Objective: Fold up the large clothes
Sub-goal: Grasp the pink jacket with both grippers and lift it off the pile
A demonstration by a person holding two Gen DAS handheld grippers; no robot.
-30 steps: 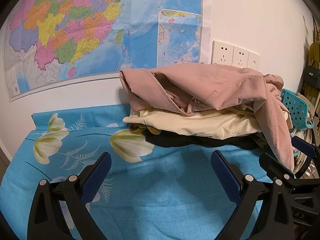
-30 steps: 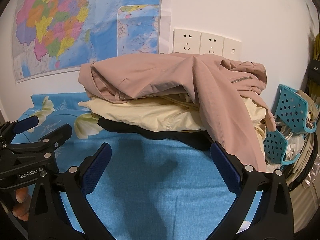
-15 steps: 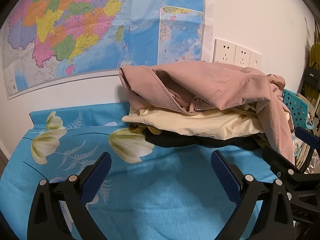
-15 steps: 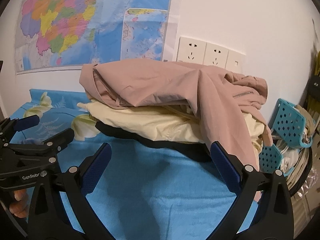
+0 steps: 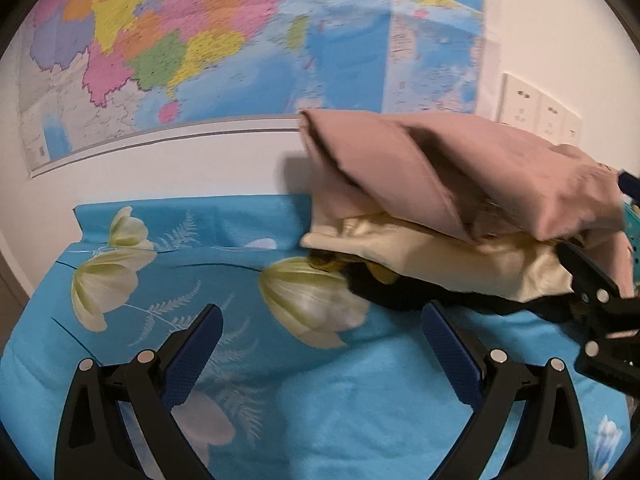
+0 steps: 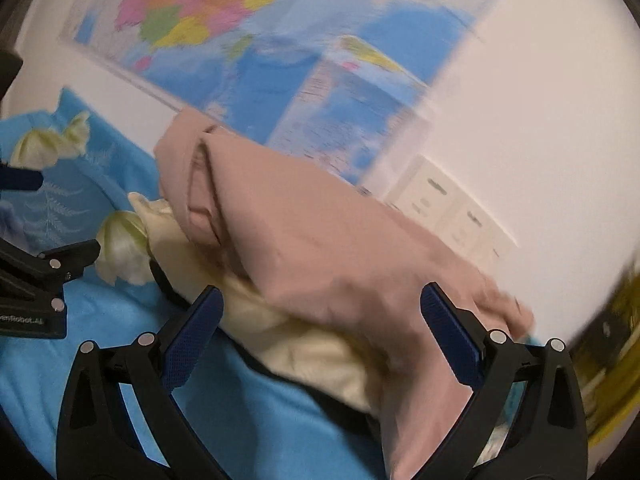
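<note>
Right wrist view heavily motion-blurred and tilted — map [image 6: 256, 36] and sockets [image 6: 448, 208] smeared, yellowish stuff at far right edge unreadable. Bottom garment of pile mostly hidden: only a black edge [image 5: 404, 300] under the cream garment [image 5: 432, 256], plus a scrap of mustard fabric, item unclear. Pile cut off at right in left wrist view, partly behind the right gripper's body. Teal object at that edge barely visible, cannot identify. Pink jacket [image 5: 460, 168] on top of pile, loosely bunched, one part draped down the right side of the pile toward the sheet; in right wrist view jacket [image 6: 320, 252] fills the centre, hanging part between the fingers' line of sight, contact not clear. Pile at back right of bed, touching or just beside the wall. Blue sheet [image 5: 360, 408] with pale tulip print, its back edge turned up against white wall; map [image 5: 200, 40] above, sockets [image 5: 536, 104] to its right. Left gripper [image 5: 320, 356] jaws wide, nothing between, over bare sheet in front of pile. Right gripper [image 6: 320, 340] jaws wide too, close up to pile, nothing clamped as far as visible. Left half of sheet bare — open room there; right side crowded by pile and right gripper.
</note>
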